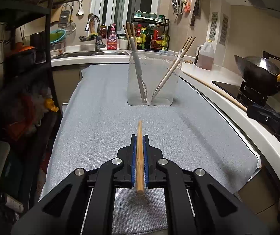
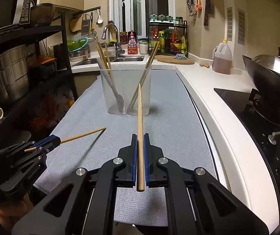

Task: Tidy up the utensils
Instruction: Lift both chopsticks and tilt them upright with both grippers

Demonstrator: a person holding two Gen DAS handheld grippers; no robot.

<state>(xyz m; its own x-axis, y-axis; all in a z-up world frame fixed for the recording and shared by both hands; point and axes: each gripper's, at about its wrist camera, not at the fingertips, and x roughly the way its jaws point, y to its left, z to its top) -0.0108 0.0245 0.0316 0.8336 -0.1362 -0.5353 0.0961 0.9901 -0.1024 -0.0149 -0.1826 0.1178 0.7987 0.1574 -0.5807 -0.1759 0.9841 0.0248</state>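
Grey cloth [image 1: 104, 105] covers the long desk [image 2: 204, 90] from the near edge back toward the sink [image 2: 128, 59], with white countertop showing along its right side next to a black cooktop [image 2: 243, 105] that carries a dark wok [image 2: 269, 76]. On the cloth, well ahead of both cameras, stands a clear plastic utensil holder [image 1: 153, 78] split into two compartments — the left one holds a grey-handled fork [image 2: 112, 86] and several wooden chopsticks leaning left, the right one holds more chopsticks [image 2: 149, 60] leaning right, plus a pale spoon [image 1: 169, 72] seen from the left wrist view. The left hand-held gripper [image 1: 139, 137] is pressed together on a single wooden chopstick [image 1: 139, 156], which lies straight along its blue pads and pokes out a short way in front and behind; from the right wrist view this same left hand-held gripper [image 2: 54, 140] hangs low over the left part of the cloth, its chopstick [image 2: 83, 135] pointing toward the middle of the desk with the tip near the fabric. The right hand-held gripper [image 2: 139, 136] is likewise pinching one chopstick [image 2: 140, 137] — a longer length juts forward here, its tip lining up in front of the holder's lower wall, though whether it is near the holder cannot be told. Both chopsticks are off the cloth, held in the air.
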